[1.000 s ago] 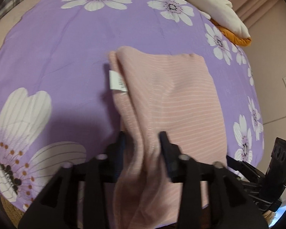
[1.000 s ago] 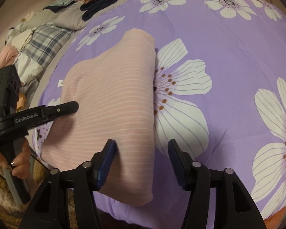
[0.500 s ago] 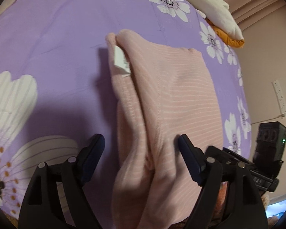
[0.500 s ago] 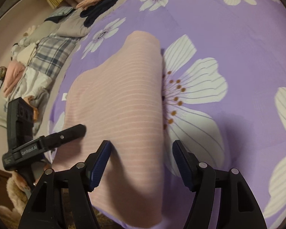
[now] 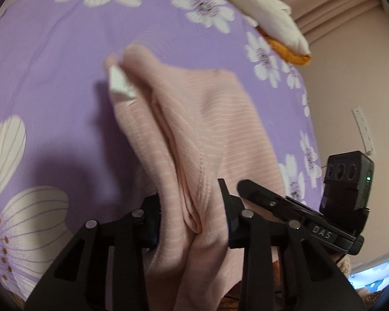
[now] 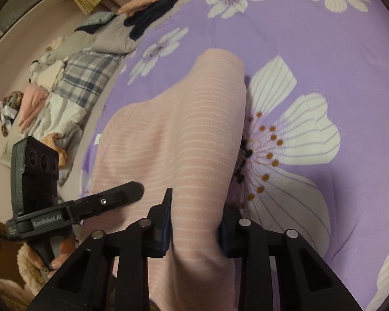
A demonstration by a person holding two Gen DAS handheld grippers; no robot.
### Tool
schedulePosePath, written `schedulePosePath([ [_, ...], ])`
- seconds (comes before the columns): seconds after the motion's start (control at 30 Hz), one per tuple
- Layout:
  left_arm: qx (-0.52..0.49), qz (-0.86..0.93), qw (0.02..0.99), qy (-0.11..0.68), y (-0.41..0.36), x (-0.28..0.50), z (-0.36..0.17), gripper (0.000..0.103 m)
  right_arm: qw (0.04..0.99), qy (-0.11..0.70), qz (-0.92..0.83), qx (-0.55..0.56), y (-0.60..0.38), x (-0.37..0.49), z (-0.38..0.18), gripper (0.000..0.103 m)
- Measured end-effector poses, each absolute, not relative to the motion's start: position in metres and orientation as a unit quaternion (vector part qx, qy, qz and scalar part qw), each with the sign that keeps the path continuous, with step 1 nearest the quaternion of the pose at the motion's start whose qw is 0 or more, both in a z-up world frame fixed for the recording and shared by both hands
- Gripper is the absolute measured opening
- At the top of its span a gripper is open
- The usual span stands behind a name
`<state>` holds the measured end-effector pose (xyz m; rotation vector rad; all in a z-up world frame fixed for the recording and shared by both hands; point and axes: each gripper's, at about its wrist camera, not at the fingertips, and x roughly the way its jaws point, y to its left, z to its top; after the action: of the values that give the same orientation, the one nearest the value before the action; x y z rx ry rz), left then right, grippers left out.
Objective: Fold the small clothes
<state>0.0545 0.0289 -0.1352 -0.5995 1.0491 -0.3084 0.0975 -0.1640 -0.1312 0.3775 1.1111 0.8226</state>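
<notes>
A folded pink garment with thin white stripes (image 5: pixel 207 119) lies on a purple flowered bedsheet (image 5: pixel 51 64); a white label (image 5: pixel 120 85) sticks out at its far left corner. My left gripper (image 5: pixel 192 215) is shut on the garment's near left edge, the cloth bunched between the jaws. My right gripper (image 6: pixel 194 223) is shut on the near right edge of the same garment (image 6: pixel 173 134). Each gripper shows in the other's view: the right one (image 5: pixel 298 207), the left one (image 6: pixel 72 207). The near edge is lifted off the sheet.
A cream and orange bundle (image 5: pixel 277 26) lies at the far right of the bed, by a pink wall. A plaid blanket (image 6: pixel 88 77) and piles of clothes (image 6: pixel 153 13) lie along the bed's left side.
Both grippers were open around the garment's near edge half a second ago and have now closed on it. The near edge has risen and bunched.
</notes>
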Motion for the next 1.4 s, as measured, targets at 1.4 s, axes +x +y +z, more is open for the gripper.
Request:
schedulePosePath([
  [1.4,-0.203,-0.171,0.815,0.514,-0.05,0.185,-0.157,0.041,0.806,0.503,0.27,0.155,-0.222,0.189,-0.156,0.032],
])
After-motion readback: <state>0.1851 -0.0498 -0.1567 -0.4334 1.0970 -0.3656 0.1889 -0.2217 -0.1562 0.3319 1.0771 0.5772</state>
